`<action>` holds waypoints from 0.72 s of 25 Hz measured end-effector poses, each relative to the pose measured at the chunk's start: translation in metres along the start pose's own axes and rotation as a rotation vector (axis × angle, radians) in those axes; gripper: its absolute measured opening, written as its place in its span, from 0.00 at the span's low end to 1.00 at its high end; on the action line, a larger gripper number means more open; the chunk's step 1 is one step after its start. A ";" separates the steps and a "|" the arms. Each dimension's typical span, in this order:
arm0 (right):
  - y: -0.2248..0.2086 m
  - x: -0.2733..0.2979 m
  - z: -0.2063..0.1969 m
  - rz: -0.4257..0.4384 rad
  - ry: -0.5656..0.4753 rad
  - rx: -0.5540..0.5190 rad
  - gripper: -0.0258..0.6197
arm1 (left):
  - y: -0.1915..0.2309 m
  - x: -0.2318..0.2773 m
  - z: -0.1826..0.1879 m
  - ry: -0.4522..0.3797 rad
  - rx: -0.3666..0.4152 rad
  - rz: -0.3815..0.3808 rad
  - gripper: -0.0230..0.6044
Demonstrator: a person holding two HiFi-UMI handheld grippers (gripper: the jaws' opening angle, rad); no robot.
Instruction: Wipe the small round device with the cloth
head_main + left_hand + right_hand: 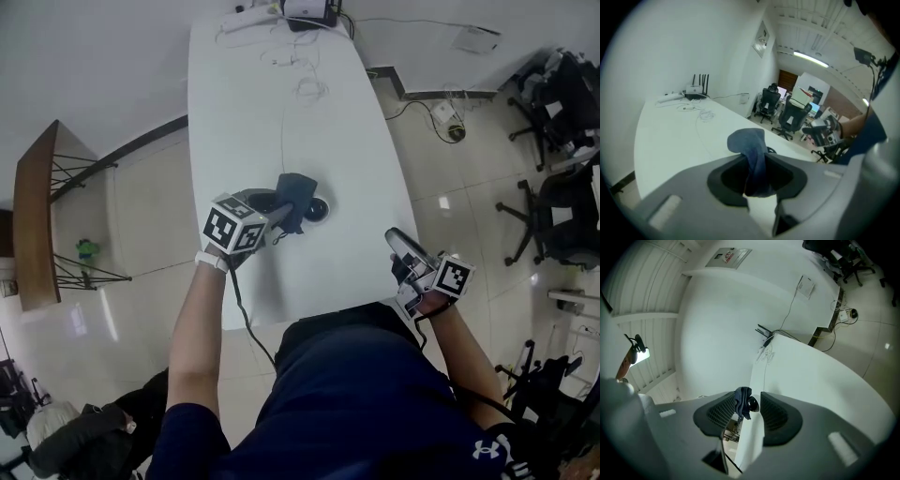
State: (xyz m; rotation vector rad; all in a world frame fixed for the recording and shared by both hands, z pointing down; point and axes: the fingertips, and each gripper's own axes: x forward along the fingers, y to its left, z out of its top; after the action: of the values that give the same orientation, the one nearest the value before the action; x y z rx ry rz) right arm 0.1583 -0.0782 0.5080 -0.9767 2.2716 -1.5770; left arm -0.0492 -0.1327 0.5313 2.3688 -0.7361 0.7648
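Small round device [318,210] sits about mid-length on the long white surface [281,112]. It is a glossy black dome, half tucked behind the cloth [294,195]. And that cloth is a soft, dark blue fabric, bunched into a rumpled fold just beside the device and hanging in limp creases.

Left gripper [281,212] has it: in the left gripper view the grey jaws are clamped on the cloth [750,152], the fabric is squeezed narrow between the pads, and its free end stands rounded above them. The marker cube rides on top, black and white squares showing.

Over to the right gripper [401,244], at the near right edge of the surface and well apart from the device. Its jaws stand apart with nothing between them. The ribbed dark pads frame the distant cloth [742,400] and the small round device [753,404], which shines right beside it.

The surface is smooth, matte white and rounded at the corners. At its far end are a router [696,92] with upright antennas and thin, loosely coiled white cables [305,84]. Pale glossy floor tiles [150,206] lie all round, a curved wooden bench [33,225] stands at the left, and black office chairs [553,103] are on the right.
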 end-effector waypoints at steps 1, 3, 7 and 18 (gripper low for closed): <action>-0.005 -0.006 0.001 -0.012 -0.017 0.018 0.30 | 0.007 0.002 -0.001 -0.002 -0.037 -0.018 0.20; -0.012 -0.014 0.000 -0.027 -0.046 0.055 0.30 | 0.019 0.010 -0.006 -0.017 -0.133 -0.071 0.20; -0.013 -0.021 -0.003 -0.027 -0.059 0.062 0.30 | 0.038 0.033 -0.028 0.018 -0.257 -0.121 0.20; -0.015 -0.027 -0.003 -0.049 -0.070 0.055 0.30 | 0.047 0.064 -0.065 0.218 -0.076 0.046 0.20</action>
State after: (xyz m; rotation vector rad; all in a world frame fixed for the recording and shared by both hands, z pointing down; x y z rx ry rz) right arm 0.1838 -0.0623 0.5169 -1.0643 2.1622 -1.5894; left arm -0.0578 -0.1457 0.6325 2.1647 -0.7153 0.9789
